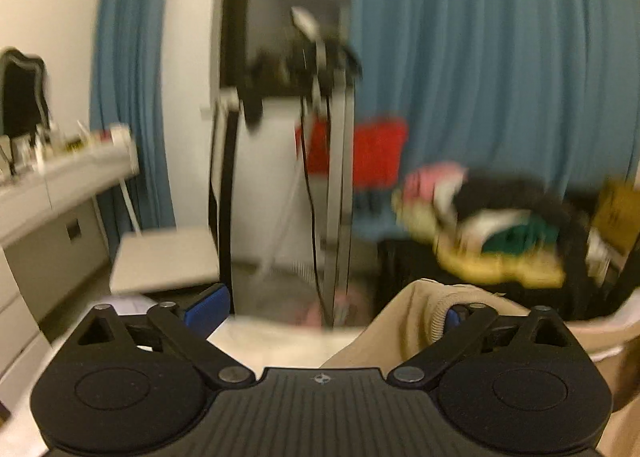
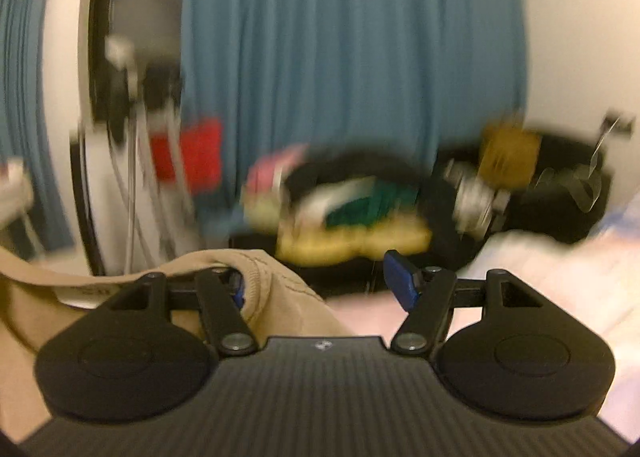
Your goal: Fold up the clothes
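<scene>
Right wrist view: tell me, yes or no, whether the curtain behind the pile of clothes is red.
No. The curtain hanging behind the pile of clothes is blue; only a small red item sits to its left.

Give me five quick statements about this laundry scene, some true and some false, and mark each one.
1. A tan garment lies across the front of both grippers. True.
2. The curtain behind the clothes is red. False: it is blue.
3. The right gripper has its jaws pressed fully together. False: its blue pads stand well apart.
4. A heap of mixed clothes, yellow, green, pink and black, sits ahead in front of the curtain. True.
5. The left gripper holds a green shirt. False: only tan fabric is at its fingers.
</scene>
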Available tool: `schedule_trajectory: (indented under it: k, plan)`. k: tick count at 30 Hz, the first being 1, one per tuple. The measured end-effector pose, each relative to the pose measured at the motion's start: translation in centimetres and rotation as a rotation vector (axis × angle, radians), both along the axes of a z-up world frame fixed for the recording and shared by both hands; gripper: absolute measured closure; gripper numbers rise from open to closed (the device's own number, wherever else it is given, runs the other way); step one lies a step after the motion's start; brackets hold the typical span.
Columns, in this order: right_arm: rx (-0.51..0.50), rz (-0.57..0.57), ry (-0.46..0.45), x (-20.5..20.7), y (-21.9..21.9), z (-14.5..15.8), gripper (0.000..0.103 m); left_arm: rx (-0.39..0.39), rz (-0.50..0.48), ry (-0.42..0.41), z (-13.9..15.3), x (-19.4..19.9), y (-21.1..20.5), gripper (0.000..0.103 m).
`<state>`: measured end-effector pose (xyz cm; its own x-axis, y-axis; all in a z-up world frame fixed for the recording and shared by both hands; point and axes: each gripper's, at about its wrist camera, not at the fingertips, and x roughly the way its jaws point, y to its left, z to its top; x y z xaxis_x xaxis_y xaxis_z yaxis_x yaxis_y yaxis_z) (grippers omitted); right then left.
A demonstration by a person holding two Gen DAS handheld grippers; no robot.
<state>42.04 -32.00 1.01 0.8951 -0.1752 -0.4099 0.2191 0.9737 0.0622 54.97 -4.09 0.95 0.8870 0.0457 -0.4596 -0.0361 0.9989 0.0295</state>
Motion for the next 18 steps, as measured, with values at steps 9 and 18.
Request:
schedule_trajectory:
  k: [9,18]
  plan:
    - [0.101,0.215,0.376,7.2,0.7,-5.8,0.037,0.105,-0.129,0.291,-8.0,1.7,-2.3,0.001]
    - [0.035,0.299,0.391,1.6,3.0,-2.6,0.037,0.169,-0.2,0.418,-5.6,-6.2,-1.8,0.0]
